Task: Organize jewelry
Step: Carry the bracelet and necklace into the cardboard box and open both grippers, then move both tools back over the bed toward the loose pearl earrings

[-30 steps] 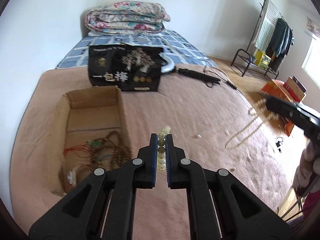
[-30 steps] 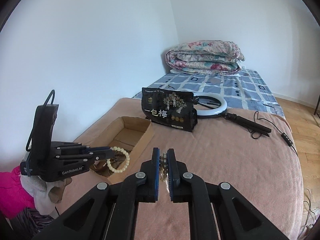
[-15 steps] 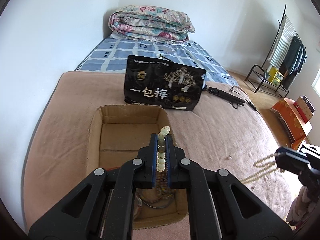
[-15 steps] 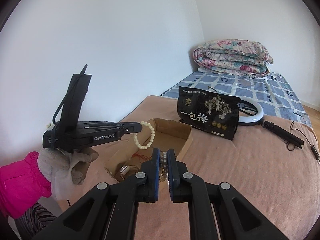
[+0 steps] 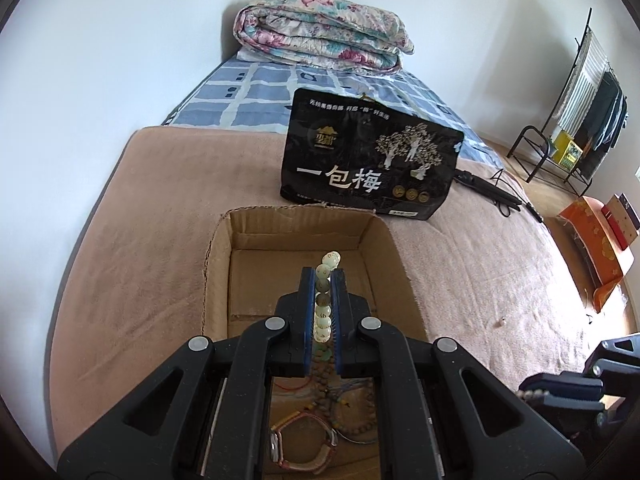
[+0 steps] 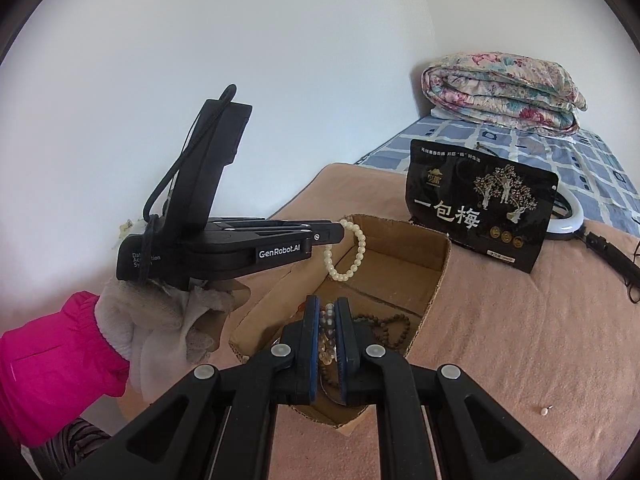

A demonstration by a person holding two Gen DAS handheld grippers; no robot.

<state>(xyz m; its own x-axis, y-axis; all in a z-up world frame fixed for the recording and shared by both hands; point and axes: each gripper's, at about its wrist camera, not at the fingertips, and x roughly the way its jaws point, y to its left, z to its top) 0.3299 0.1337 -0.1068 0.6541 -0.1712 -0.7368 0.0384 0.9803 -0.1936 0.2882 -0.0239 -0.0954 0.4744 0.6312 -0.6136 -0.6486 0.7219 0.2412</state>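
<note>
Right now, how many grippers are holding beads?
2. The left gripper pinches a cream bead bracelet above the cardboard box. The right gripper clamps a bead strand over it too.

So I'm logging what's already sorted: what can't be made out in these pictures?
- Cardboard box contents, left wrist view: mostly behind the left gripper.
- Beaded strand in the right gripper, right wrist view: full length hidden by its fingers.
- Speck on the blanket: too small to identify.

Your box (image 5: 218, 280) was rough matt cardboard | bracelet (image 6: 352, 250) glossy pearly beads | blanket (image 5: 160, 248) fuzzy cloth | pouch (image 5: 372, 164) glossy plastic (gold print) | your glove (image 6: 160, 320) knit cloth.
</note>
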